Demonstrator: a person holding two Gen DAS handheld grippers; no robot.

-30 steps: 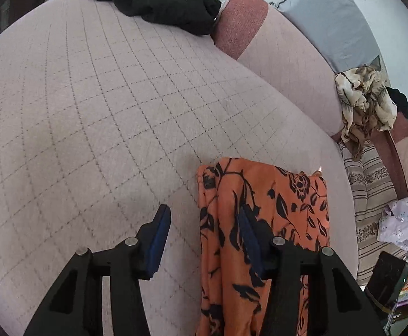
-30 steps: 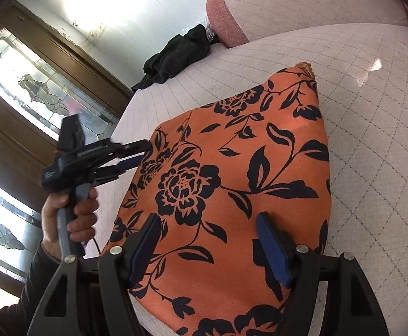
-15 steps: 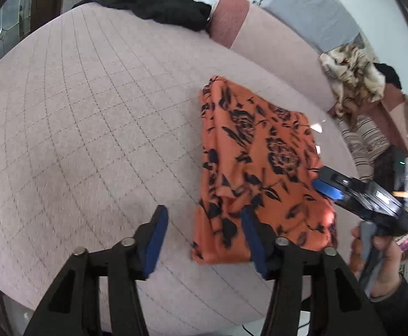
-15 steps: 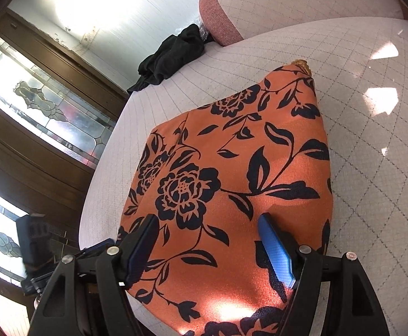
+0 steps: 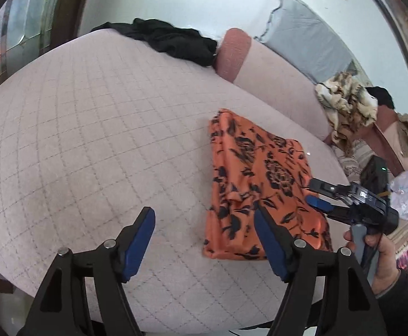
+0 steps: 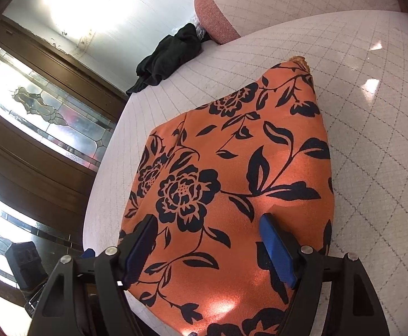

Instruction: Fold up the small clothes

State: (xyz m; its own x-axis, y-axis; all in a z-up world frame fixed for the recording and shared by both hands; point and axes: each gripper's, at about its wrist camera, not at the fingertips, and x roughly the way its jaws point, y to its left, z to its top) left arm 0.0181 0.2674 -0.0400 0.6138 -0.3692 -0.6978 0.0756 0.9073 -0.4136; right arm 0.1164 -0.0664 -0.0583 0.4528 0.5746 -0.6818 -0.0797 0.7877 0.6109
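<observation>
Spanning both views, a quilted pale-pink bed (image 5: 92, 140) carries the folded orange floral garment (image 5: 260, 184), which lies flat near the bed's front edge; its near end is cut off behind the finger frames in the right wrist view. A black garment (image 5: 173, 39) lies crumpled at the far side beside a pink bolster (image 5: 234, 53). The left hand-held gripper (image 5: 204, 240) hovers with its fingers spread apart above the bare quilt, just beside the orange cloth. The right hand-held gripper (image 6: 208, 247), gripped from below by a partly cropped right hand (image 5: 380, 263), is likewise spread apart over the garment's near end; contact cannot be made out.
</observation>
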